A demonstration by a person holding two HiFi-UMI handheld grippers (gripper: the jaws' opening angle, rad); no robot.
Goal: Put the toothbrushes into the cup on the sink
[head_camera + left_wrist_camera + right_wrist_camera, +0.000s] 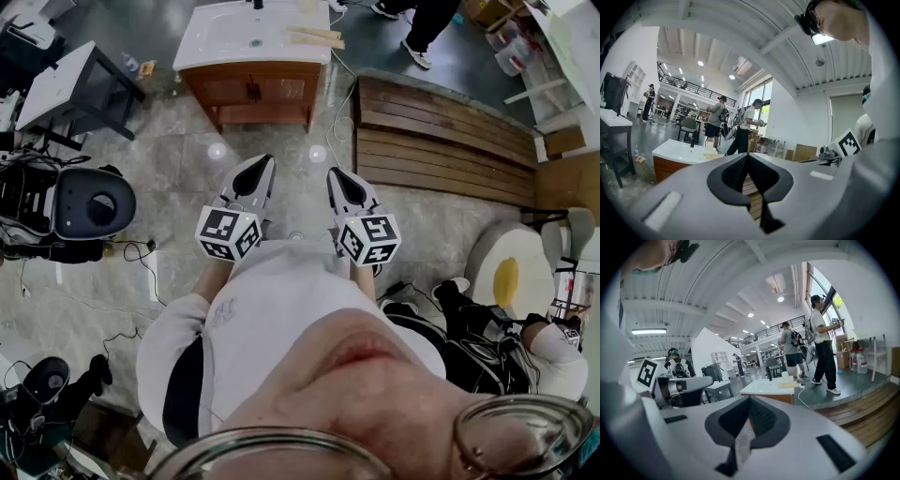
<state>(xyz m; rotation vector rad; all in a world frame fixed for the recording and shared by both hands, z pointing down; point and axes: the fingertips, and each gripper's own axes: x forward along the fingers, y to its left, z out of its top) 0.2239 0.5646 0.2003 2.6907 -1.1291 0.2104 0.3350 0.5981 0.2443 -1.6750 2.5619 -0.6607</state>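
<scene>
Currently, my left hand-held gripper (262, 162) has its jaws pressed together, with nothing between them. Well ahead of both tools stands the sink counter (230, 39). The toothbrushes (316, 37) lie flat on it, ahead of the right tool, and the cup (785, 376) is just beside them. My right hand-held gripper (336, 174) is likewise closed and empty.

No legible text; the shirt print (223, 312) seems too blurred.

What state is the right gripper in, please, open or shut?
Shut: the right gripper shows its tips meeting, nothing between them.
</scene>
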